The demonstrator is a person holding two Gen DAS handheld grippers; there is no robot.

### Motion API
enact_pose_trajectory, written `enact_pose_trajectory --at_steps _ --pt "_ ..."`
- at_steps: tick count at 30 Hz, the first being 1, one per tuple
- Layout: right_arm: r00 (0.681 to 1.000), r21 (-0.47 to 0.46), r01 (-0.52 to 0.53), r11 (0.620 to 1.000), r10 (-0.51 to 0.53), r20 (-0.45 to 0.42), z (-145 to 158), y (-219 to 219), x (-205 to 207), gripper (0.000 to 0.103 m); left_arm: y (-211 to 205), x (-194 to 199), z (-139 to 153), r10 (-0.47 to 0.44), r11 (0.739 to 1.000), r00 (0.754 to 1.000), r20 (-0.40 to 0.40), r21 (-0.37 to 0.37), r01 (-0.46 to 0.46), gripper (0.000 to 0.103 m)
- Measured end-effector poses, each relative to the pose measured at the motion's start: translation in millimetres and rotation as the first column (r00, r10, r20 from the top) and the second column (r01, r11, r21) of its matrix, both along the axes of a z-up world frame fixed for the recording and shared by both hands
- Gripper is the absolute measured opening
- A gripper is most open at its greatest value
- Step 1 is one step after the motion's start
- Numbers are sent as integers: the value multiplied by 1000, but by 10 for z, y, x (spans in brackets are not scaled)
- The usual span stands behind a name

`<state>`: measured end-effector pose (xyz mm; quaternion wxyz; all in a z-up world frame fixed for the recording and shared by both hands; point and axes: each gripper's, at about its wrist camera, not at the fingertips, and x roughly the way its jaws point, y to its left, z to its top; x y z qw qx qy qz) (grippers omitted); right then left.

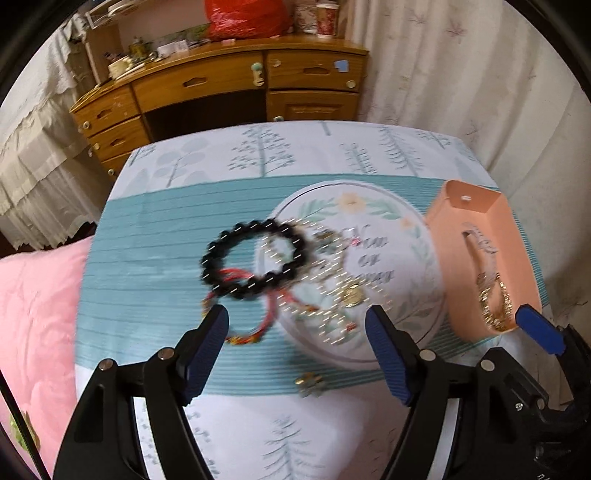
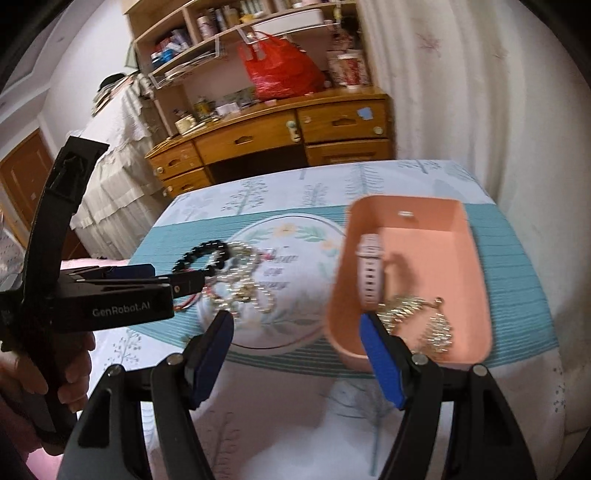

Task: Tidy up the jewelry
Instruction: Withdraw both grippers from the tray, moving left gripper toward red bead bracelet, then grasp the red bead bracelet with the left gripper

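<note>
A black bead bracelet (image 1: 255,258) lies half on a round floral tin (image 1: 399,229), over a red cord bracelet (image 1: 266,314) and a tangle of pearl and gold chains (image 1: 332,291). My left gripper (image 1: 295,312) hovers open just above this pile, with nothing between its pads. To the right stands a peach box (image 1: 476,221) holding a pale watch (image 2: 371,273) and a gold chain (image 2: 417,314). My right gripper (image 2: 295,319) is open and empty, between the tin (image 2: 295,251) and the box (image 2: 461,266). The left gripper (image 2: 166,277) reaches in from the left over the bead bracelet (image 2: 201,253).
A small flower-shaped piece (image 1: 310,382) lies on the tree-print cloth in front of the tin. A pink quilt (image 1: 37,314) is at the left, a wooden desk (image 1: 221,85) with a red bag (image 1: 243,18) behind, and a curtain at the right. A hand (image 2: 74,380) holds the left gripper.
</note>
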<state>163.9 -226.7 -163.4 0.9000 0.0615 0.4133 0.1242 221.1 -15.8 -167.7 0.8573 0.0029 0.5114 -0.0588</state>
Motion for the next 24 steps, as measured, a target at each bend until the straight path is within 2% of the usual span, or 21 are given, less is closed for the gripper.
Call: enact_pose_trajectory --at_steps 12,15,20,24 --pt "993 -46 -117 992 115 -32 -104 552 -37 71 462 2 -290 65 998 996 -62 19 -64 77" --pt "989 -73 -147 986 145 -43 -178 679 -41 71 529 64 -365 69 997 996 -63 -14 -70 86" --pt "976 -144 -212 967 202 -82 -359 936 -31 71 545 218 -516 73 996 994 -83 -51 -78 86" --pt "964 -199 -264 944 249 -98 -489 1137 -35 71 525 287 -598 63 996 997 -54 -61 -66 86"
